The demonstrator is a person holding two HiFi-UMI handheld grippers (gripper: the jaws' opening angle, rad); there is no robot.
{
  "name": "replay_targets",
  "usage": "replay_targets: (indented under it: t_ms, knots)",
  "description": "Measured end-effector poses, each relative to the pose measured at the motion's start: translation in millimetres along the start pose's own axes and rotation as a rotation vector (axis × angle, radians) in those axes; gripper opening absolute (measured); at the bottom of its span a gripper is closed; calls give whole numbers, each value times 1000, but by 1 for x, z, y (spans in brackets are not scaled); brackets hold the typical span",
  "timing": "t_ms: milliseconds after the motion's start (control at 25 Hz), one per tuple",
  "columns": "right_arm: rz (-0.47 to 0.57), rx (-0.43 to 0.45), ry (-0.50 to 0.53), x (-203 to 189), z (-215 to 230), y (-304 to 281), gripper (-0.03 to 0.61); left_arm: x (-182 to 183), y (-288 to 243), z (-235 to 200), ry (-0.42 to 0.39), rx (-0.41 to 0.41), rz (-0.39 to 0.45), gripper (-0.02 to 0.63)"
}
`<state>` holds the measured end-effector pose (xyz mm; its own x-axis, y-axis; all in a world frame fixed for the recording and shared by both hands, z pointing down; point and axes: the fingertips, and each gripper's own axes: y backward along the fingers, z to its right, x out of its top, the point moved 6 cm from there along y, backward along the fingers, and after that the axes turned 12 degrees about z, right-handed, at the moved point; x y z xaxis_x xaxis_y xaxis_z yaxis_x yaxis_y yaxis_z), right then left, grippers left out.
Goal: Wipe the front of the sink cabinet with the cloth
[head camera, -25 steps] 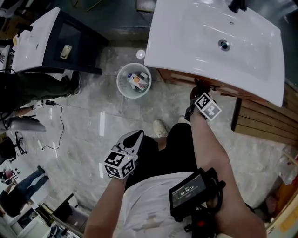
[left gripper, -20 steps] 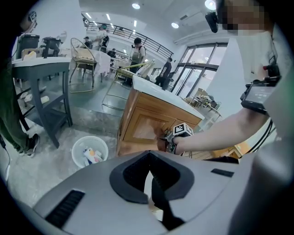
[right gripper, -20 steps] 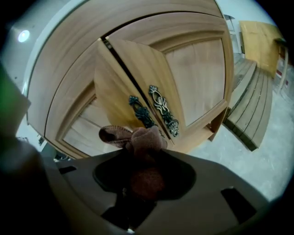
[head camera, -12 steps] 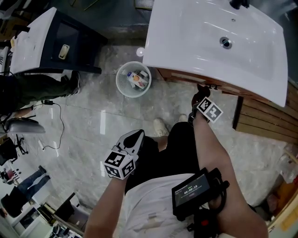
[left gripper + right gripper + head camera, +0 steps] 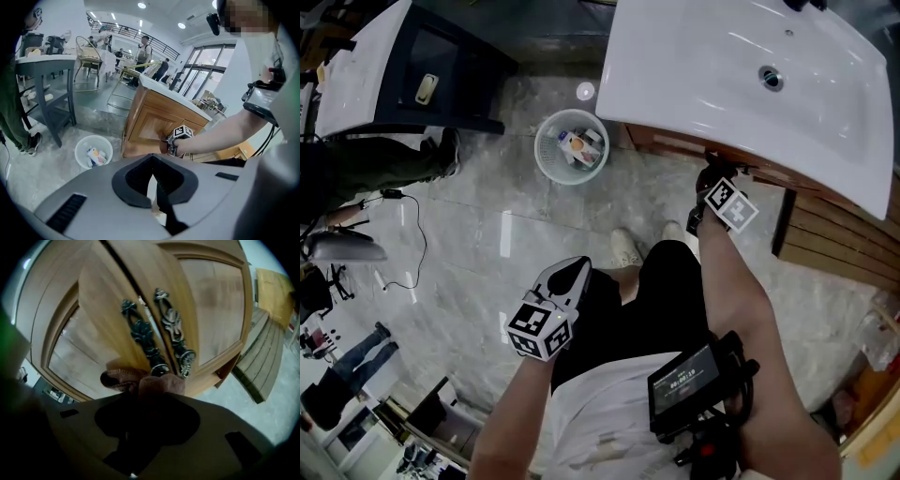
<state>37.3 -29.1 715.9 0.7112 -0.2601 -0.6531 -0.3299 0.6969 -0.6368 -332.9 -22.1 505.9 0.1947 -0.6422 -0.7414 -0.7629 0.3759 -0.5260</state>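
The sink cabinet (image 5: 211, 301) is brown wood with two doors and two dark ornate handles (image 5: 174, 333) at their meeting edges, under a white sink top (image 5: 722, 66). A brown cloth (image 5: 143, 380) is bunched in my right gripper (image 5: 145, 392), which is shut on it and presses it against the doors just below the handles. In the head view my right gripper (image 5: 710, 183) sits right under the sink's front edge. My left gripper (image 5: 565, 278) hangs back near my leg, shut and holding nothing, and looks toward the cabinet (image 5: 150, 119).
A white waste bin (image 5: 572, 147) with rubbish stands on the marble floor left of the cabinet. A dark table with a white top (image 5: 394, 66) is farther left, with a person's legs (image 5: 375, 169) beside it. Wooden slats (image 5: 834, 239) lie right of the cabinet.
The head view has drifted slightly. My right gripper stays at the cabinet doors with the cloth, shifted very little. The left gripper has not moved.
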Motion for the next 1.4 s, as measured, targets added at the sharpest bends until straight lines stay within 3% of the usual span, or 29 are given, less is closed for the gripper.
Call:
replay_targets:
  t_ms: [320,480,600,760,1080,1400]
  knots:
    - [-112,201,145,-24,-72,-26,140,-4,9,-12,51,45,31,8]
    - [-194,355,185,-51,-119,-35,141,-10,18,-22,77,82,43,8]
    - [-241,432,169,-70,-151,-38,141,-18,26,-29,94,106,44,8]
    - [-315,506,72,-96,-182,-46,141,-25,31,-34,104,128,33,8]
    - [-182,264,227,-69,-107,-51,141,-22,19,-32,88,109,17,8]
    - [-74,-4,147,-34,4,-31,141,-8,-15,-1,28,26,13,8]
